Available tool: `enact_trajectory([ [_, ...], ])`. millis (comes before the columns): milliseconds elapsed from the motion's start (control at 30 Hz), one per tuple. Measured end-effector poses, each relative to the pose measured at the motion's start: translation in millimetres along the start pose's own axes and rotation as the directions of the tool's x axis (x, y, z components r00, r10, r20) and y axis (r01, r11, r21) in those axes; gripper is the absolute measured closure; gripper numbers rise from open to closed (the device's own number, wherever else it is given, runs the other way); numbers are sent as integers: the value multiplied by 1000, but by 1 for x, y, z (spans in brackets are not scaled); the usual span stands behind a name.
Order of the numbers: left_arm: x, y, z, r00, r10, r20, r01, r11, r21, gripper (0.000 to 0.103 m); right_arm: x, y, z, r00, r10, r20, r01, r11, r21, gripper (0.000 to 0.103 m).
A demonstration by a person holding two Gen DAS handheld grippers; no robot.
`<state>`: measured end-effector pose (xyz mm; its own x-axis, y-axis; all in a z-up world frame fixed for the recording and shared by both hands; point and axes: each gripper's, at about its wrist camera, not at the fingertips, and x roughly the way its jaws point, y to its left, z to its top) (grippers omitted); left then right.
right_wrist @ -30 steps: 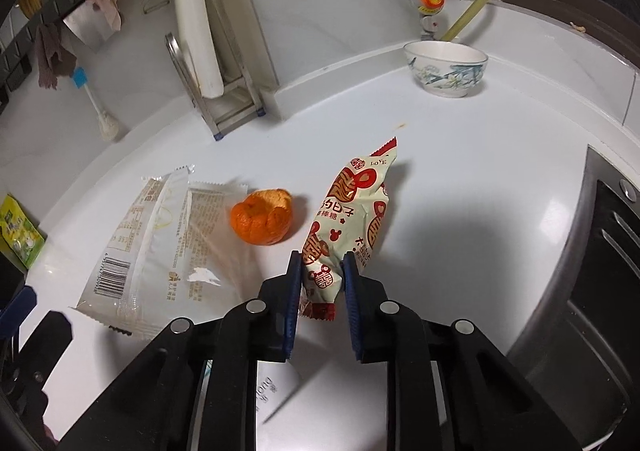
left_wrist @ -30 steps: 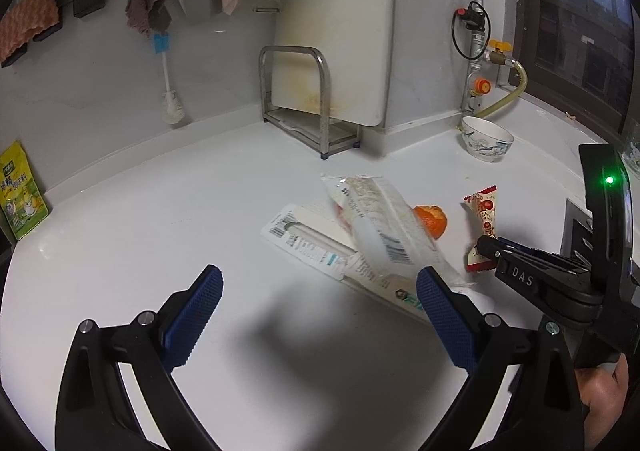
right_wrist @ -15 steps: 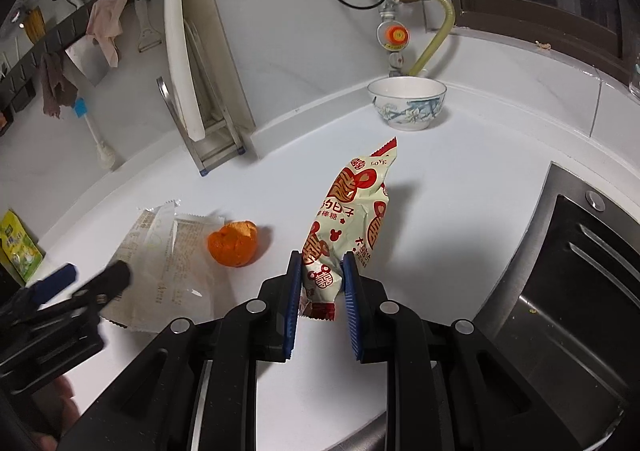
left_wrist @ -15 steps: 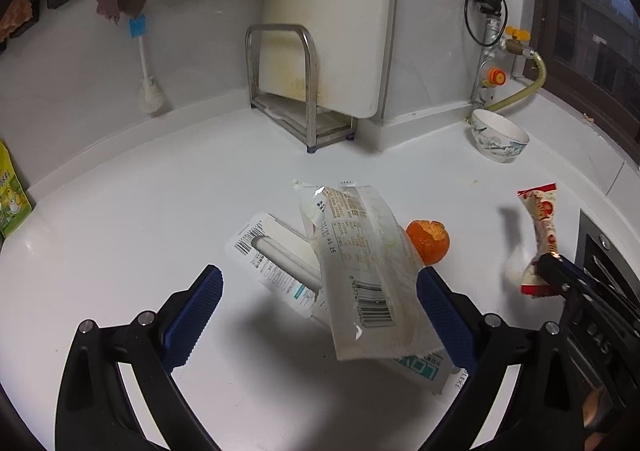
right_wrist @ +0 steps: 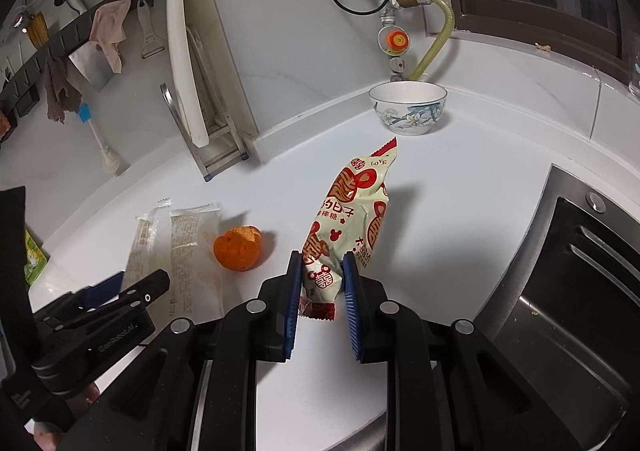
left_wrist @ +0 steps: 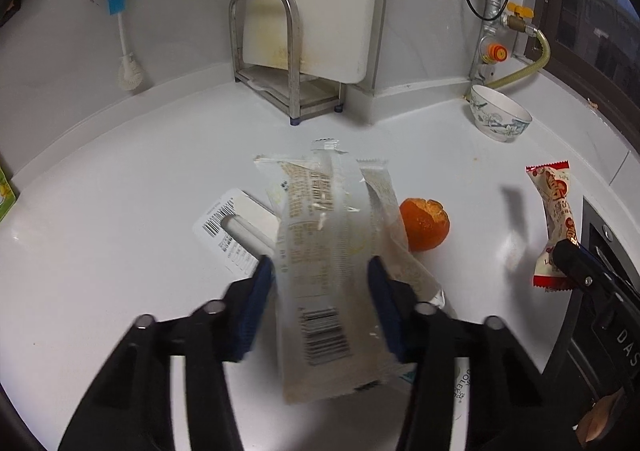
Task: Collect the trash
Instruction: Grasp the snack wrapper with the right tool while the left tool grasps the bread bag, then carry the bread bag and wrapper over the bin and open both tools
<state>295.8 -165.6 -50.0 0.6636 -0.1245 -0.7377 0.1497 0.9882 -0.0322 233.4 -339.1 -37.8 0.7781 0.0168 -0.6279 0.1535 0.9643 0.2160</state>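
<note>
while closing, clear wrapper (left_wrist: 324,271) between left gripper (left_wrist: 322,283)

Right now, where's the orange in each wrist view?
Left wrist: orange right of centre, just right of the clear wrapper.
Right wrist: orange left of centre, between the clear wrapper and the red snack pack.
Shared landmark: bowl at the back.

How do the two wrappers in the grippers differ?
The clear wrapper is see-through with brown print; the red wrapper is cream with red patterns. The clear one lies flat between the closing left gripper; the right gripper holds the red one upright. Both look empty.
</note>
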Motion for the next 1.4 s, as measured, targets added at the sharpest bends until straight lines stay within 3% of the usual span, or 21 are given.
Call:
enact_trajectory([
  [200, -3, 2, 0, 1000, -11, 21, 11, 1000, 4, 91, 0, 0, 0, 1000, 0, 0, 0, 1000, 0, 83],
  [300, -9, 2, 0, 999, -22, 36, 22, 1000, 7, 97, 0, -1, 1, 1000, 1, 3, -1, 1000, 1, 83],
  [800, -61, 26, -13, 992, 24, 123, -26, 1000, 9, 98, -15, 10, -2, 999, 8, 31, -7, 1000, -24, 83],
  [1033, -94, 50, -30, 987, 50, 151, -51, 999, 3, 98, -49, 23, -22, 998, 19, 61, -16, 999, -51, 83],
  [1400, -174, 80, -78, 981, 14, 192, -12, 1000, -12, 98, -134, 38, -80, 996, 42, 76, -40, 999, -29, 83],
])
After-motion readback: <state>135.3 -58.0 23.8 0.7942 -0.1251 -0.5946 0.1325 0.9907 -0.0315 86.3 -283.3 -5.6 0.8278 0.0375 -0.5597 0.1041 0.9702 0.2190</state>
